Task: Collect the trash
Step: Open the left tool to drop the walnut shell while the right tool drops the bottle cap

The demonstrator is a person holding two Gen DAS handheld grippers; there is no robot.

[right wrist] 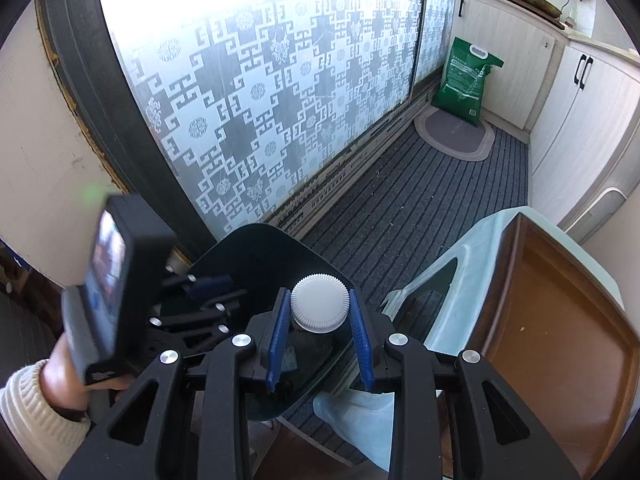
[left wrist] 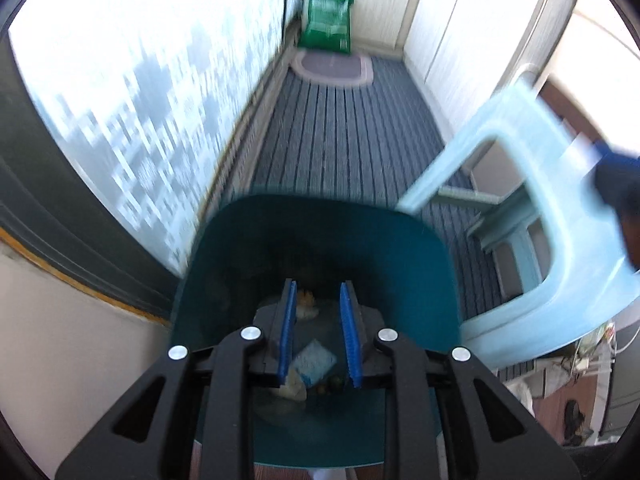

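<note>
right gripper (right wrist: pixel 320 338): jaws closed on a white ribbed cap (right wrist: pixel 319 303) | below: dark teal bin (right wrist: pixel 256 252), contents hard to make out | left: other gripper (right wrist: pixel 200 300) held by a cream-sleeved hand (right wrist: pixel 64 384) | right: pale blue stool (right wrist: pixel 472 276), brown seat | far: green sack (right wrist: pixel 466 80), striped floor mat (right wrist: pixel 420 196)

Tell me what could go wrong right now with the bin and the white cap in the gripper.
1. The right gripper pinches only the rim of the white ribbed cap; it could slip and land on the striped mat instead of in the teal bin.
2. The left gripper is over the bin's opening, so the two grippers might collide.
3. The pale blue stool leans close beside the bin and could be knocked.
</note>
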